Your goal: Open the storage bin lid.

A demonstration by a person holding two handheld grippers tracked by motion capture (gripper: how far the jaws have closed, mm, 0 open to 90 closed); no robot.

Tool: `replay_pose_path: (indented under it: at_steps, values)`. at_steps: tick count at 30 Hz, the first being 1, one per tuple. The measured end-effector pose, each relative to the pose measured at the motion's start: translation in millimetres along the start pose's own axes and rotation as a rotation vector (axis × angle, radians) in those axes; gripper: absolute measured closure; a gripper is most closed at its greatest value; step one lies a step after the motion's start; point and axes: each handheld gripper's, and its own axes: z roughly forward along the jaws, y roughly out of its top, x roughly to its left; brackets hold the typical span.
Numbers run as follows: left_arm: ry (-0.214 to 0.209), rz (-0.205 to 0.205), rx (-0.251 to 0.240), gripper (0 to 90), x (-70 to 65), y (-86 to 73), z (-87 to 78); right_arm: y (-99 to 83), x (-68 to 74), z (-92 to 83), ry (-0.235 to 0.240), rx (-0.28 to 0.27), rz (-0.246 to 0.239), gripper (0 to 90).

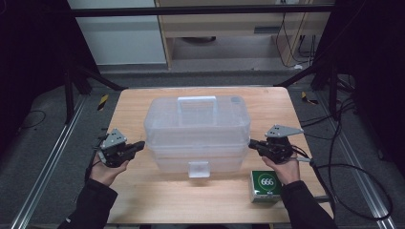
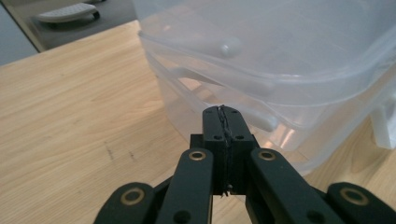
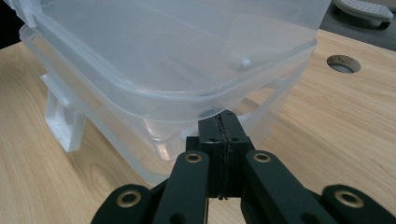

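Clear plastic box [image 1: 197, 133], lidded, handle on top, front latch [image 1: 198, 169]: centre of the high view, on a wooden table [image 1: 138, 191]. Left gripper [image 1: 139, 144], centre-left, jaws pressed together and empty, tips near the box's left wall; right gripper [image 1: 251, 143], centre-right, likewise closed and empty, tips at the lid rim. Green "666" carton [image 1: 265, 185]: lower right, beside the right hand [image 1: 286, 169].

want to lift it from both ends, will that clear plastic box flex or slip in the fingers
The clear plastic box looks thin-walled and seemingly empty, so probably light and somewhat flexible. Its glossy walls may slip. The overhanging lid rim would likely give both shut grippers a ledge.
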Motion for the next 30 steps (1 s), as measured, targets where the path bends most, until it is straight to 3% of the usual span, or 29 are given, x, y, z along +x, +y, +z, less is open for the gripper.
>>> replay_pose_path:
  at_steps: [10, 30]
  values:
    - [-0.022, 0.004, -0.033, 89.0, -4.0, 5.1, -1.4, 1.2, -0.9, -0.2, 0.003, -0.01, 0.006, 90.0]
    - [0.014, -0.001, -0.078, 88.6, -1.1, 23.7, 1.3, 19.2, -5.3, -4.3, -0.009, -0.056, -0.001, 89.9]
